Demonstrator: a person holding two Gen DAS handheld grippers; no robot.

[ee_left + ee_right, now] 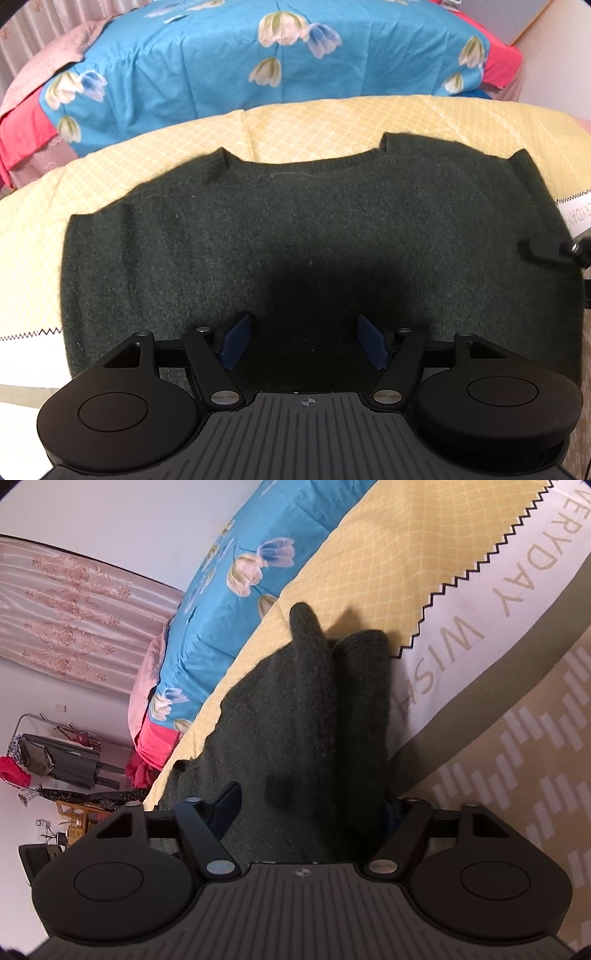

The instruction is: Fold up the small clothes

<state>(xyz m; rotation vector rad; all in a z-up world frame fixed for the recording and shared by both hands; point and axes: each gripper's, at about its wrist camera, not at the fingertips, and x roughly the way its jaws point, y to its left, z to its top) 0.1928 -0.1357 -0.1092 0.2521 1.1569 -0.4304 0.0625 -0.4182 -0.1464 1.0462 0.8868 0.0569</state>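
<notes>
The dark green sweater (295, 229) lies spread flat on the yellow quilt (332, 122) of the bed, neckline toward the far side, where a blue flowered blanket (207, 59) is piled. The step in hand is judged to be the first fold: both tools are at the garment's edges and no fold is made yet.

Your left hand-held gripper (303, 341) hangs over the near edge of the sweater with its jaws wide apart and nothing between them. Your right hand-held gripper (310, 812) sits at the sweater's side edge (303, 709); knit fills the gap between its jaws, which stand part-way apart. Whether the pads already press on the cloth cannot be told, since the right-hand pad is hidden.

Next move, as judged: bring the left jaws down on the near edge, pinch both layers, then carry both grips across together.

No containers are in view.
</notes>
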